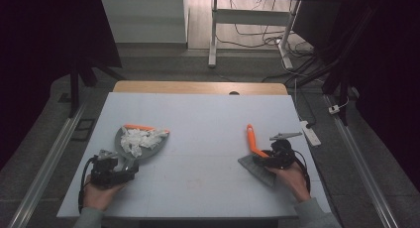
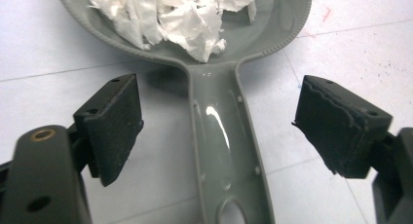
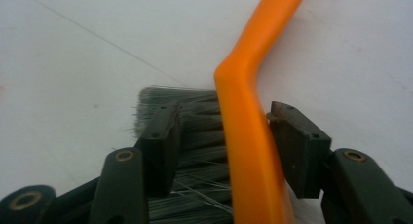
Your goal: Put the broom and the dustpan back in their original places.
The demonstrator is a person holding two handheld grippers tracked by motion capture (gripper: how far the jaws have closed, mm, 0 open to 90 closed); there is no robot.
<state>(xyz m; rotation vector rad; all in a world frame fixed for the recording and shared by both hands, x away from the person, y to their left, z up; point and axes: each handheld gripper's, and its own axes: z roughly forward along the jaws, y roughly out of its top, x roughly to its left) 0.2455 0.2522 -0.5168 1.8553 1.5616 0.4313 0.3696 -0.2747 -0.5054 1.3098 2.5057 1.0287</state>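
Dustpan (image 1: 140,144) and brush (image 1: 253,141) sit well apart on a pale worktop (image 1: 208,124) in the high view, the grey pan at the left heaped with crumpled white paper (image 1: 140,138), an orange strip along its far rim. The left gripper (image 1: 115,169) lies at the pan's handle; the right gripper (image 1: 275,157) is at the brush, whose orange handle points away from the person.

Seen from the left gripper view, the glossy grey handle (image 2: 226,146) runs between spread fingers (image 2: 113,126), neither touching it (the tissue (image 2: 180,14) fills the pan (image 2: 272,34) beyond).

From the right gripper view, fingers (image 3: 297,146) bracket the bent orange handle (image 3: 248,136), one pressed against it, the other resting on the grey bristles (image 3: 195,131); whether they grip firmly cannot be told.
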